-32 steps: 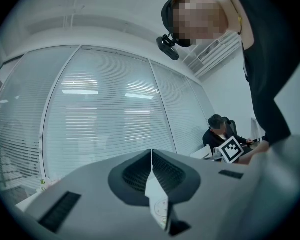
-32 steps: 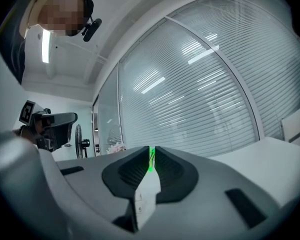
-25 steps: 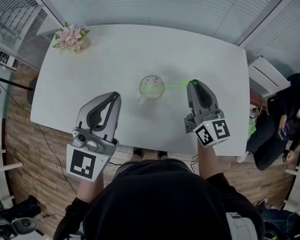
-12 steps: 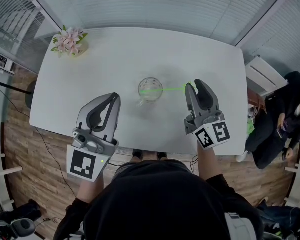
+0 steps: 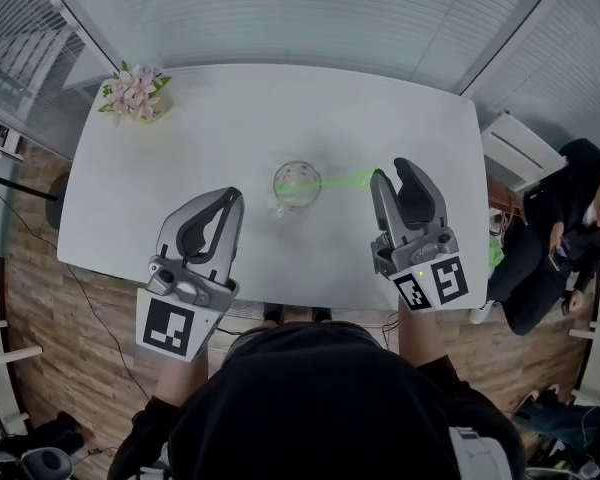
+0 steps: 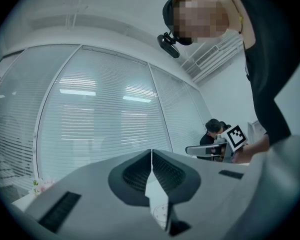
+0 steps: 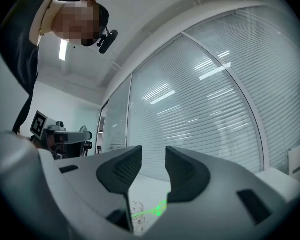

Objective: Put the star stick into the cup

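A clear glass cup [image 5: 297, 185] stands in the middle of the white table [image 5: 210, 128]. The thin green star stick [image 5: 338, 181] leans out of it to the right, its lower end inside the glass. My right gripper [image 5: 392, 171] hangs just right of the stick's outer end; its jaws have just been opening and stand open with nothing between them. In the right gripper view the gripper [image 7: 153, 156] looks over the stick [image 7: 151, 211] and the cup [image 7: 135, 215] below. My left gripper [image 5: 231, 195] is shut and empty, left of the cup; its jaws [image 6: 151, 156] meet.
A small pot of pink flowers [image 5: 135, 90] sits at the table's far left corner. A seated person [image 5: 580, 218] in dark clothes is off the table's right side, beside a white unit [image 5: 515, 153]. Blinds cover the windows behind the table.
The right gripper's jaws parted and let go of the green stick, then lifted away from it. The stick stays leaning in the cup. The left gripper kept still.
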The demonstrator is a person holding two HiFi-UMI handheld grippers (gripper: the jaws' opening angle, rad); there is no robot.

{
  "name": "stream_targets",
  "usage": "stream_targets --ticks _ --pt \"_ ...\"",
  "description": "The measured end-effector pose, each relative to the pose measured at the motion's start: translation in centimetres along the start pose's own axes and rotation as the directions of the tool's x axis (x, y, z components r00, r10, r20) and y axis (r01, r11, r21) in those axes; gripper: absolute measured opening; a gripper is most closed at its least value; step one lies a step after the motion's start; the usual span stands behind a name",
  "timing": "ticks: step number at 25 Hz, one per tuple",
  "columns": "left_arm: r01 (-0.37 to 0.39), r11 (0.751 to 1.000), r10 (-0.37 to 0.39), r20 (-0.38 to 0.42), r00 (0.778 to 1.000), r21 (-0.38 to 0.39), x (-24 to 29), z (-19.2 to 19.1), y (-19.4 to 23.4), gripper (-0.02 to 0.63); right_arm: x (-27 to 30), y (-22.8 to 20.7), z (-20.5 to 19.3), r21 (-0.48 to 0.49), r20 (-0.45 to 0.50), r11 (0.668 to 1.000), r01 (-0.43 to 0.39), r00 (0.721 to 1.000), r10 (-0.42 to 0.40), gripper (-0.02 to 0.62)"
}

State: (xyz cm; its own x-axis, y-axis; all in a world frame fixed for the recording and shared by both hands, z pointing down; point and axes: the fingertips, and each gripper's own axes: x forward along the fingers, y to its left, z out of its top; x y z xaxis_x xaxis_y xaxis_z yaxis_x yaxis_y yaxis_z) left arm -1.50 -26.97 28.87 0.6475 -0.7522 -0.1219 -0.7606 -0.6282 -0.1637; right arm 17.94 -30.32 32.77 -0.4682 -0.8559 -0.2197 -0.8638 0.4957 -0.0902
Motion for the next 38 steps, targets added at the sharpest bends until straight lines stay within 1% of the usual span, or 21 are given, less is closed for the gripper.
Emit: stream_targets --ticks 5,13,16,22,31,38 --pt "0.020 1.000 -0.020 0.012 1.000 -0.014 0.2 0.0 -0.3 0.018 -0.4 1.4 2.5 -0.029 0.041 0.999 -0.025 0.999 0.026 0.132" --pt "0.042 0.999 -0.042 0.033 0.999 -0.015 0.2 0.6 -0.3 0.018 -0.6 3.4 5.2 -0.065 0.082 0.997 -0.048 0.995 0.053 0.130" --pt "0.053 0.999 -0.052 0.039 0.998 -0.014 0.3 0.7 -0.3 0.018 -0.5 3.9 5.5 -0.071 0.076 0.995 -0.063 0.995 0.069 0.127" --pt "0.072 0.997 -0.072 0.047 0.996 -0.010 0.4 1.0 -0.7 0.018 -0.5 4.9 5.9 -0.096 0.073 0.992 -0.080 0.994 0.087 0.094" --pt "0.076 0.997 -0.075 0.051 0.996 -0.009 0.0 1.1 -0.3 0.018 -0.2 6.3 6.1 -0.093 0.071 0.989 -0.113 0.990 0.119 0.054" --pt "0.075 0.997 -0.074 0.055 0.996 -0.013 -0.1 1.0 -0.1 0.018 -0.1 6.8 5.8 -0.090 0.066 0.989 -0.118 0.990 0.124 0.031"
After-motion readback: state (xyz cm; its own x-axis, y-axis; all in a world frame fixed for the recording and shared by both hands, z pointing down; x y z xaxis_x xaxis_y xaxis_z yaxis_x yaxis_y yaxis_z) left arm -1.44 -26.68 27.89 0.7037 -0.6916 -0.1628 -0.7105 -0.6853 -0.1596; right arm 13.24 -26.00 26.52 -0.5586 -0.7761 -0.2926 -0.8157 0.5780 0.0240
